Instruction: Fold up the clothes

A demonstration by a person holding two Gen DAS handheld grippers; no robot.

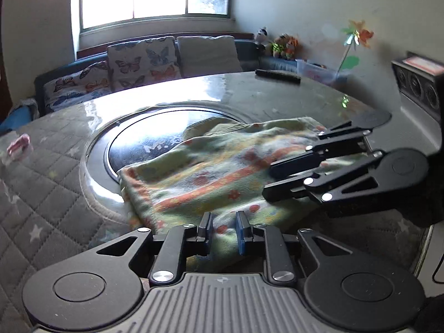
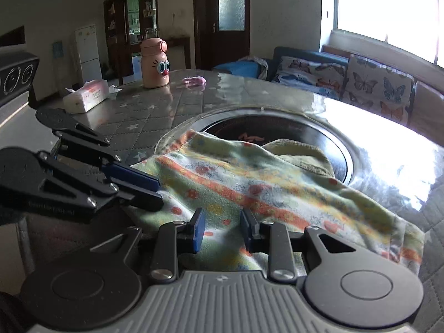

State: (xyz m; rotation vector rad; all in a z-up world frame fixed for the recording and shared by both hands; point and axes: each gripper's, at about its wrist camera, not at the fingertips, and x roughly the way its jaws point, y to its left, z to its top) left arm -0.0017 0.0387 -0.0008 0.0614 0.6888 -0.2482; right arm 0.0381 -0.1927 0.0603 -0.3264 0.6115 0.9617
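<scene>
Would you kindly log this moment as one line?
step: fold | garment: flat on table, partly over round inset | left gripper: open above near edge | right gripper: open above cloth | held: nothing

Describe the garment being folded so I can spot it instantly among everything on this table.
Start at the round grey quilted table with the dark glass disc at its centre. The garment lies half over that disc: pale green cloth with orange stripes and red flowers, the only fabric among the tissue pack and pink bottle.
</scene>
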